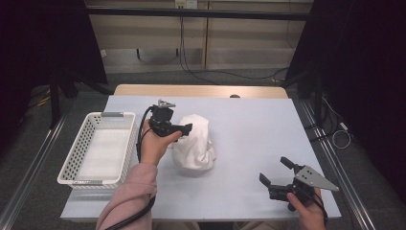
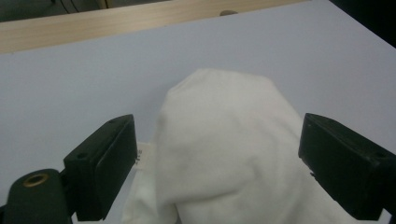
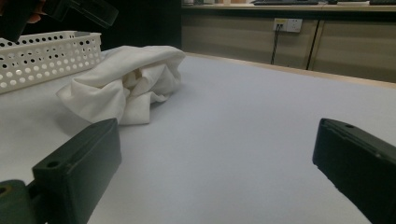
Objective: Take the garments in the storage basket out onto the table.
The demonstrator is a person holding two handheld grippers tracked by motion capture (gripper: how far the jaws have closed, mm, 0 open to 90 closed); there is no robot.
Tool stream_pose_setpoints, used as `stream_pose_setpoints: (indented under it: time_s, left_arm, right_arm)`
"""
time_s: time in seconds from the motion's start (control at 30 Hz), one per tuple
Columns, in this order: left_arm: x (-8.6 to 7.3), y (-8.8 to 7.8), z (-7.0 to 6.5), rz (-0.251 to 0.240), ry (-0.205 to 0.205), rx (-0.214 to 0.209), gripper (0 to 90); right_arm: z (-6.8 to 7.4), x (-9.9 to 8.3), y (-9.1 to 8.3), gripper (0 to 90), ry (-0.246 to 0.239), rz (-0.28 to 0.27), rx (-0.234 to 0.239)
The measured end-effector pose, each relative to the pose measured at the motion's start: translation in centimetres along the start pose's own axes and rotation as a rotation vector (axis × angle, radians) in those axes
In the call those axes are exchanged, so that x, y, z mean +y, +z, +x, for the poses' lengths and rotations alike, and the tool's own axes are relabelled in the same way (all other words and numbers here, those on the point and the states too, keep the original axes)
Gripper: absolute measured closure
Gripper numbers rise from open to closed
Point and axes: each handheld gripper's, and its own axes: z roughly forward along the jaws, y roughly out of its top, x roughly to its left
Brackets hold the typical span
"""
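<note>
On the table [image 1: 249, 124], between one white perforated basket [image 1: 79, 155] and the idle, spread right gripper [image 1: 278, 173], one bunched white cloth [image 1: 196, 143] lies — judged light, limp and unbreakable, best pinched at a raised fold. It is straddled by the spread left gripper [image 2: 217, 158] — nothing clamped.

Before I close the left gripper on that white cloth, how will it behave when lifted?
The white cloth lies crumpled in soft folds, so it will probably sag and trail. It looks light. The left gripper, jaws open around it, likely catches only a few layers.
</note>
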Motion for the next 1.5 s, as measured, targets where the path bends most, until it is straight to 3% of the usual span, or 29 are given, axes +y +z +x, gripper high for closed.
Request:
stream_pose_setpoints:
  time_s: [0.17,0.2,0.23,0.27,0.3,0.33,0.37,0.6,0.67,0.73,0.8,0.83,0.87,0.9,0.93,0.97,1.0,1.13,1.23,1.3,1.33,1.37,1.5]
  left_arm:
    - [-1.2,0.3,0.6,0.006,0.0,0.014,11.7]
    - [-1.4,0.2,0.9,0.021,0.021,0.022,11.7]
    - [-1.6,0.4,0.8,0.005,-0.001,0.019,11.7]
    - [-1.7,0.3,1.1,0.033,0.029,0.023,11.7]
    - [-1.9,0.5,1.0,0.005,-0.009,0.025,11.6]
    - [-2.1,0.3,1.3,0.028,0.028,0.025,11.4]
    - [-2.3,0.5,1.1,0.007,-0.005,0.029,11.3]
    - [-3.5,1.0,1.2,0.001,-0.004,0.025,11.4]
    - [-3.6,1.3,1.2,0.0,0.011,0.017,11.3]
    - [-3.7,1.3,1.4,0.028,0.058,0.023,11.3]
    - [-4.0,1.8,1.0,0.002,0.026,0.022,11.4]
    - [-4.1,1.8,1.2,0.036,0.061,0.024,11.7]
    - [-4.1,1.9,1.1,0.034,0.062,0.034,12.5]
    - [-4.2,2.3,0.9,0.011,0.028,0.037,12.5]
    - [-4.1,2.3,1.1,0.046,0.059,0.034,12.6]
    - [-4.1,2.4,1.0,0.02,0.022,0.028,13.1]
    - [-4.1,2.4,1.1,0.021,0.027,0.025,13.6]
    - [-4.1,2.5,1.0,0.016,0.012,0.004,19.8]
    - [-4.2,2.6,0.8,0.023,0.026,-0.02,29.4]
    - [-4.1,2.6,0.7,0.035,0.044,-0.033,40.7]
    - [-4.1,2.5,0.7,0.042,0.033,-0.032,42.0]
    - [-4.1,2.6,0.7,0.049,0.021,-0.044,51.9]
    - [-4.0,2.6,0.6,0.069,0.036,-0.04,70.6]
  right_arm:
    - [0.0,0.0,0.1,0.9,-0.003,0.003,0.002]
    - [0.1,0.0,0.1,0.9,-0.003,0.003,0.003]
    - [0.1,0.0,0.1,0.9,-0.004,0.005,0.005]
    - [0.1,0.1,0.1,0.9,-0.006,0.008,0.0]
    - [0.1,0.1,0.1,0.9,-0.005,0.01,0.0]
    - [0.0,0.1,0.1,0.9,-0.009,0.008,-0.002]
    - [0.1,0.2,0.2,0.9,-0.008,0.009,-0.002]
    - [0.1,0.4,0.6,0.9,-0.004,0.022,-0.001]
    - [0.0,0.5,0.7,0.9,-0.001,0.026,0.001]
    - [0.0,0.6,1.0,0.9,-0.003,0.031,-0.006]
    - [-0.1,0.7,1.2,0.9,-0.005,0.036,-0.011]
    - [-0.1,0.7,1.3,0.9,-0.012,0.04,-0.012]
    - [-0.1,0.8,1.5,0.9,-0.011,0.044,-0.01]
    - [-0.1,0.8,1.7,0.9,-0.006,0.048,-0.007]
    - [-0.2,0.9,2.0,0.9,-0.009,0.052,-0.007]
    - [-0.2,0.9,2.2,0.9,-0.007,0.053,-0.011]
    - [-0.1,1.0,2.5,0.9,0.009,0.051,-0.006]
    - [-0.2,1.4,3.3,0.9,-0.008,0.06,-0.009]
    - [-0.3,1.6,3.9,0.9,-0.017,0.063,-0.009]
    - [-0.2,1.7,4.3,0.8,-0.02,0.073,-0.015]
    - [-0.2,1.7,4.6,0.8,-0.019,0.077,-0.012]
    - [-0.2,1.8,4.8,0.8,-0.019,0.082,-0.015]
    - [0.0,2.0,6.1,0.9,-0.012,0.096,-0.007]
